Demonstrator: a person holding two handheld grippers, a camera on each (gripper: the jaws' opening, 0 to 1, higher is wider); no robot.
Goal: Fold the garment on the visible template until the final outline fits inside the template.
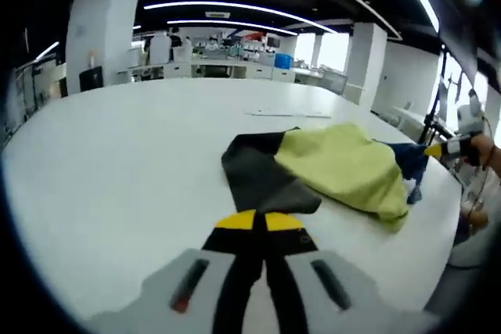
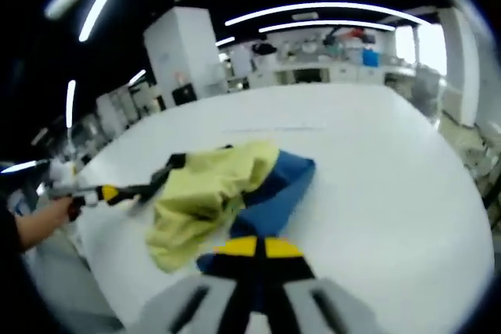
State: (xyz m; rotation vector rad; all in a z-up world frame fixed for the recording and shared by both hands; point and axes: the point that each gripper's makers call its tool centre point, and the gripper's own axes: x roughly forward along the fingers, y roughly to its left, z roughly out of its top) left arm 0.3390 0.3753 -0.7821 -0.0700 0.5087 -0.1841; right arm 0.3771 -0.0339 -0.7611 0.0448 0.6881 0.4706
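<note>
The garment (image 1: pixel 329 170) lies crumpled on the white table (image 1: pixel 117 162), near the edge where the person stands. It has a yellow-green part on top, a dark grey part towards the left side and a blue part towards the right side. The template is hard to find; a thin pale line (image 1: pixel 286 113) is on the table beyond the garment, and it may be a part of it, but I cannot tell.

In the left gripper view, the left hand-held gripper (image 1: pixel 258 223) has its yellow tips together, pressed on the near edge of the dark grey part. It seems to pinch this edge, though the cloth between the tips is not clear. In the right gripper view, the right hand-held gripper (image 2: pixel 256 248) has also its tips together, on the near edge of the blue part, and it seems to hold this part.

So the garment lies directly in front of each hand-held gripper, and its long axis goes from one to the other, the grey end to the left and the blue end to the right. Both are about equally near, each at its own end. In my judgement the folding is at an early stage: the cloth must be pulled flat along this axis before any fold is possible.
</note>
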